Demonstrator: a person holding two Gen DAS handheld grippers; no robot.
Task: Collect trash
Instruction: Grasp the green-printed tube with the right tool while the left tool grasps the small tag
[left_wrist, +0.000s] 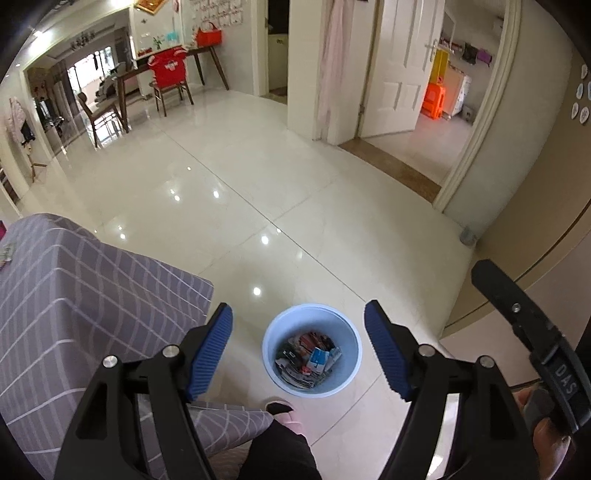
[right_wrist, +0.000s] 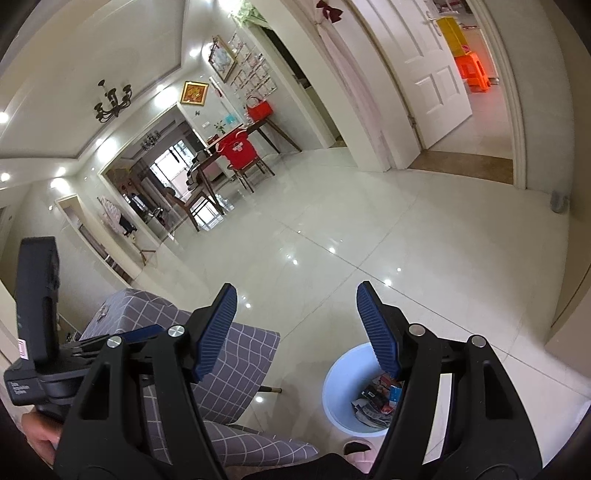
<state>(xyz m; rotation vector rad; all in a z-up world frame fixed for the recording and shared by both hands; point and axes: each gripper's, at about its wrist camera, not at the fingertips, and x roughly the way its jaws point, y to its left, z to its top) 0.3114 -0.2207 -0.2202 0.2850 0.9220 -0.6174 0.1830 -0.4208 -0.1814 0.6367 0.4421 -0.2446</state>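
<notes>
A light-blue waste bin (left_wrist: 271, 332) stands on the tiled floor, holding crumpled wrappers and paper trash (left_wrist: 308, 356). In the left wrist view my left gripper (left_wrist: 298, 306) hangs straight above the bin, jaws wide apart, and nothing sits between its blue pads (left_wrist: 210, 354). The right wrist view shows the same bin (right_wrist: 336, 387) at the lower right, partly hidden behind one finger, with the trash (right_wrist: 373, 402) visible inside. My right gripper (right_wrist: 297, 286) is open and empty too, held above the floor to the bin's left.
A table under a grey checked cloth (left_wrist: 74, 295) stands just left of the bin, also seen as the grey cloth (right_wrist: 236, 354). The person's pink slipper (left_wrist: 286, 411) is beside the bin's near side. Glossy floor tiles (left_wrist: 258, 184) stretch toward a dining table, chairs and an open white door (left_wrist: 399, 74).
</notes>
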